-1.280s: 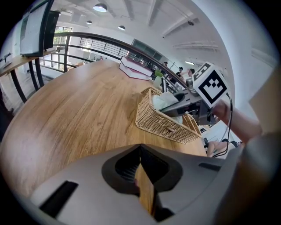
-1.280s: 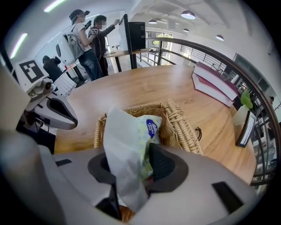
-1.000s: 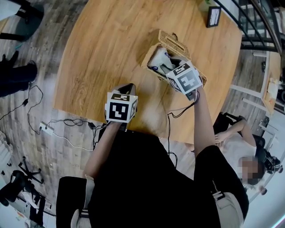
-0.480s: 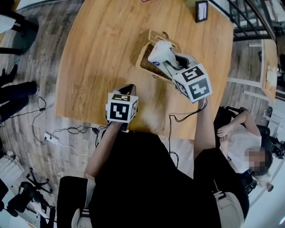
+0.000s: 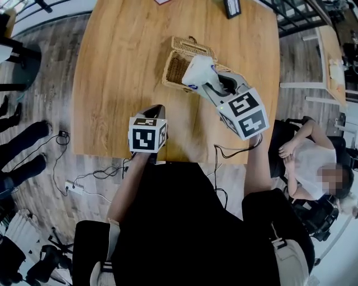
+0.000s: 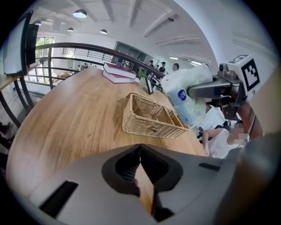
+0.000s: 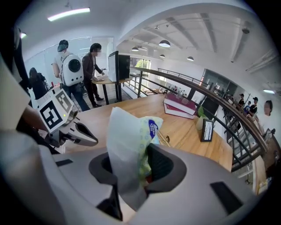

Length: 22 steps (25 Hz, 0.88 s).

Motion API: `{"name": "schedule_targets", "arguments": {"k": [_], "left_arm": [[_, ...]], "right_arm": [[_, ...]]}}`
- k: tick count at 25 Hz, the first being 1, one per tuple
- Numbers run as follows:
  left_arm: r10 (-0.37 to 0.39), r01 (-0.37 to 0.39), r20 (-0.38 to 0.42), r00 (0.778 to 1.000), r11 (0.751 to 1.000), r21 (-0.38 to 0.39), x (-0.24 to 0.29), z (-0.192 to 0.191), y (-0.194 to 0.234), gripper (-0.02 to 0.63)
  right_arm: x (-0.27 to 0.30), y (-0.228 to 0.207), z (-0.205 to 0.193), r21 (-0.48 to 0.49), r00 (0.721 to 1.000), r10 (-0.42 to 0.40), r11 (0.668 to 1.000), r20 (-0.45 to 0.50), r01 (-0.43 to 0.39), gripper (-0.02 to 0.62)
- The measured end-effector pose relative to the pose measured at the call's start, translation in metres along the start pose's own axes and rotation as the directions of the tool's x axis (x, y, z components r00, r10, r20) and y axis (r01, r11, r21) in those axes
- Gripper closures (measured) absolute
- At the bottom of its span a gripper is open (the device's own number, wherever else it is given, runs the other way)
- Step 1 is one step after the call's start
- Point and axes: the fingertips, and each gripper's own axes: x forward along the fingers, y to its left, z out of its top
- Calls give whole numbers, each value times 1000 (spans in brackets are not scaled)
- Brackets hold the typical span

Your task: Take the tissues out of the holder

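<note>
A soft white tissue pack [image 5: 197,68] with a blue label hangs just above the wicker holder [image 5: 180,60] on the wooden table [image 5: 123,72]. My right gripper [image 5: 208,84] is shut on it; in the right gripper view the pack [image 7: 129,140] stands squeezed between the two jaws [image 7: 131,169]. The left gripper view shows the holder [image 6: 151,119] with nothing in the compartments that show, and the pack [image 6: 186,94] lifted to its right. My left gripper [image 5: 156,110] hovers near the table's front edge with its jaws shut [image 6: 140,151] on nothing.
A small picture frame [image 5: 232,6] stands at the table's far edge, with stacked books [image 7: 180,105] near it. A person sits to the right of the table [image 5: 310,162]. Cables [image 5: 92,176] lie on the floor at the left. A railing runs beyond the table.
My right gripper has risen with the tissue pack, lifting it from inside the holder to above it. The left gripper has hardly moved.
</note>
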Motion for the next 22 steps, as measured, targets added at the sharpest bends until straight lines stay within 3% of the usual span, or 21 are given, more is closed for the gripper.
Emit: {"name": "schedule_targets", "arguments": {"k": [11,15,22], "left_arm": [[59,-59,-12,998,998,-22,-44,-43,21,594],[99,-98,4,995,992,-79,-62,-58,30,594],[198,-184,50,979,960,-211,-101,-70,79,594]], "right_arm": [[8,88,-6,10,994,111,994,12,-111,451],[29,116,5,-27,984,179,984,7,-179,454],[88,158,44,-112,968,249,962,-11,-249,454]]}}
